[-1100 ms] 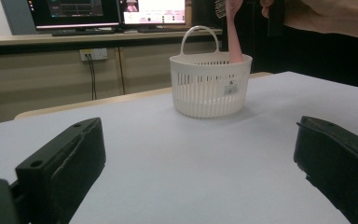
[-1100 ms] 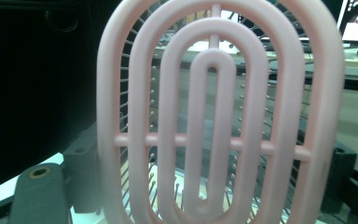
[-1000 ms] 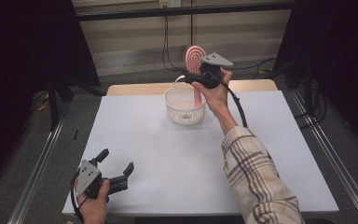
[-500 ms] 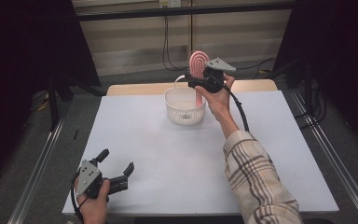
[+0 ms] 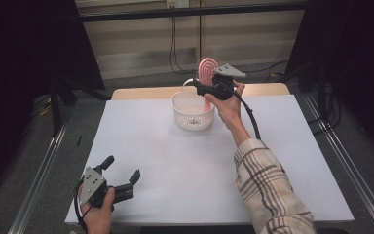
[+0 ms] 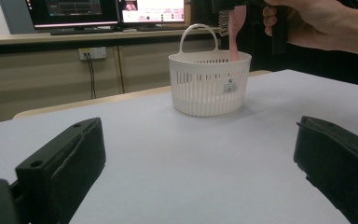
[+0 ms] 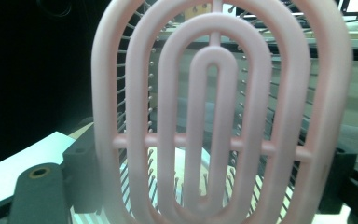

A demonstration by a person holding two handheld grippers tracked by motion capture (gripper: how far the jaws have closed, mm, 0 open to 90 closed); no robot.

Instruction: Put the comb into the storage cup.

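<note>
A pink vented hairbrush (image 5: 206, 69) stands upright with its handle end down inside a white slotted basket (image 5: 187, 117) at the table's far middle. My right gripper (image 5: 200, 88) is shut on the hairbrush from the right, above the basket's rim. In the right gripper view the brush head (image 7: 219, 116) stands close between the two black jaws, with the basket (image 7: 140, 186) below it. My left gripper (image 5: 122, 168) rests open near the front left edge, holding nothing. In the left gripper view the left gripper (image 6: 198, 130) faces the basket (image 6: 209, 88) and the brush handle (image 6: 237, 28).
The white table top (image 5: 175, 165) lies bare between the two grippers. A wooden strip (image 5: 141, 92) runs along its far edge. Monitors (image 6: 107, 9) stand on a desk behind. Metal rails (image 5: 34, 175) flank the table on both sides.
My right gripper has lowered the hairbrush a little, so its handle sits deeper in the basket. The left gripper has not moved.
</note>
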